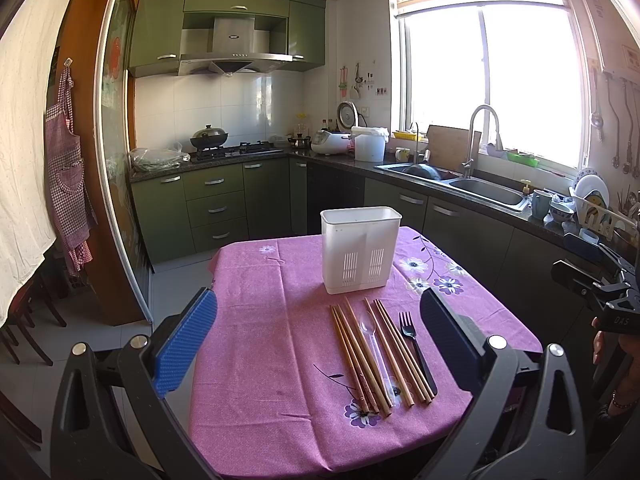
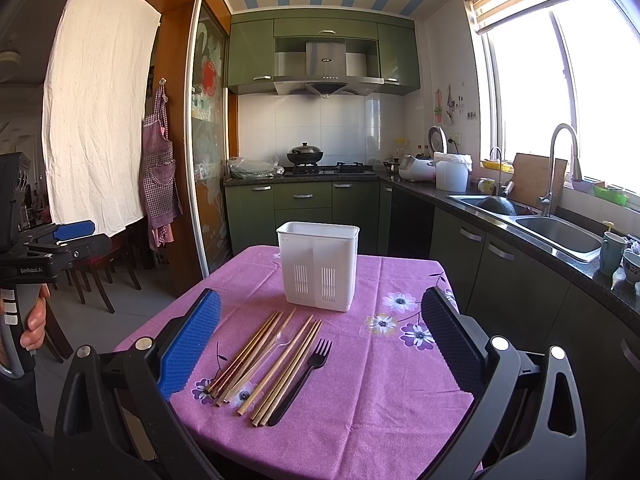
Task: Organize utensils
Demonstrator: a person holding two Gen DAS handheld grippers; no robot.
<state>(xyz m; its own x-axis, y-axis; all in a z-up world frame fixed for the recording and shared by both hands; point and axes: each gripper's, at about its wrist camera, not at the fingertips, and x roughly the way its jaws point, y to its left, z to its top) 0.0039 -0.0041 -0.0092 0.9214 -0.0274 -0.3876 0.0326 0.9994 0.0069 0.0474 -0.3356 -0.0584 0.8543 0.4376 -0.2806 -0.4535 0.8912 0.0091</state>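
Left hand-held gripper spread wide and empty above the worktop, chopsticks, clear spoon and black fork lying between its fingers, white utensil holder beyond them, right hand-held gripper equally wide, same utensils below.

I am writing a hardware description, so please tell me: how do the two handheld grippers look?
Each gripper has a black frame with silver bolts and two flat ribbed pads, one blue and one dark. The left gripper body carries the marking GenRobot.AI in the right wrist view. The right gripper shows white letters DAS in the left wrist view. No sleeves can be made out.
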